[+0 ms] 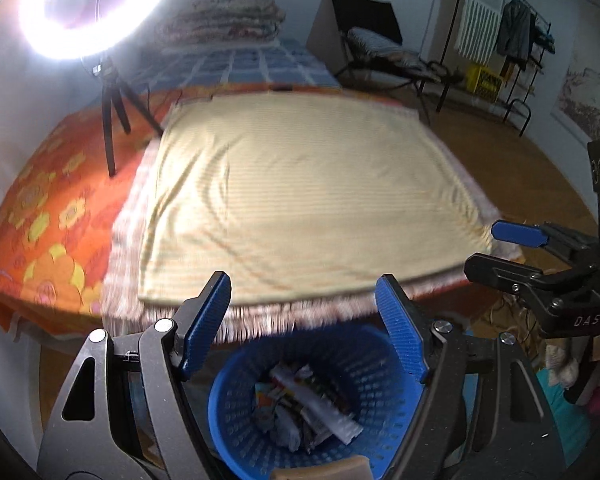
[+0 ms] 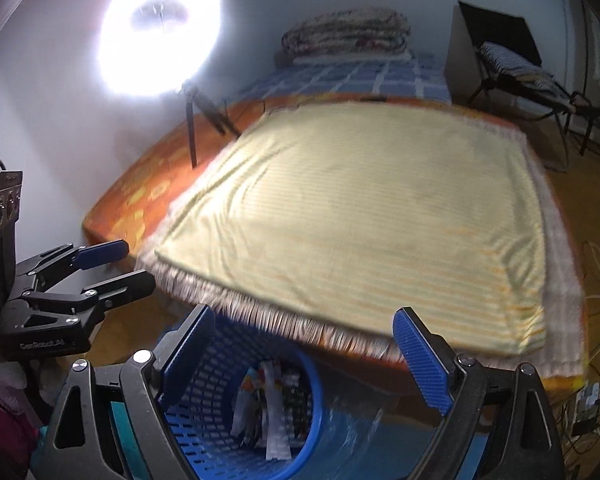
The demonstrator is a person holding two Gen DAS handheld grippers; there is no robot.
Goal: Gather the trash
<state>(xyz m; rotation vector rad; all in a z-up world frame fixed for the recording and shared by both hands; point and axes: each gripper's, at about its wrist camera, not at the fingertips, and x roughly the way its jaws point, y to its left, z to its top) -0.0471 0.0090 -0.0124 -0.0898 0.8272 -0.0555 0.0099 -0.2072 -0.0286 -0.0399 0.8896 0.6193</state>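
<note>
Item one, the blue basket (image 1: 324, 396): I see it standing on the floor below and just ahead of my fingers, hard against the foot of the bed, with crumpled wrappers and paper (image 1: 308, 408) heaped in its bottom; in the right view it reads as tilted, though that may be the lens. Item two, the cream striped cloth (image 1: 300, 192) beyond my fingertips: its top looks bare, and I find no loose scrap on it, though both views are smeared. Risks, as I judge them: either hand dropping too low could knock the basket rim and tip the load back out; the fringe (image 1: 260, 320) hanging over the bed edge sits right above the basket and could snag a finger; the two tools are close side by side and could collide. Item three, left gripper (image 1: 304, 320): jaws spread wide, blue pads (image 1: 206, 320) gripping nothing, touching nothing. Item four, right gripper (image 2: 304, 356): jaws likewise spread wide, empty, pads clear of the basket. Outward: an orange flowered sheet (image 1: 48, 216) to the left of my fingers, and a ring light (image 1: 96, 4) on a tripod far ahead.
</note>
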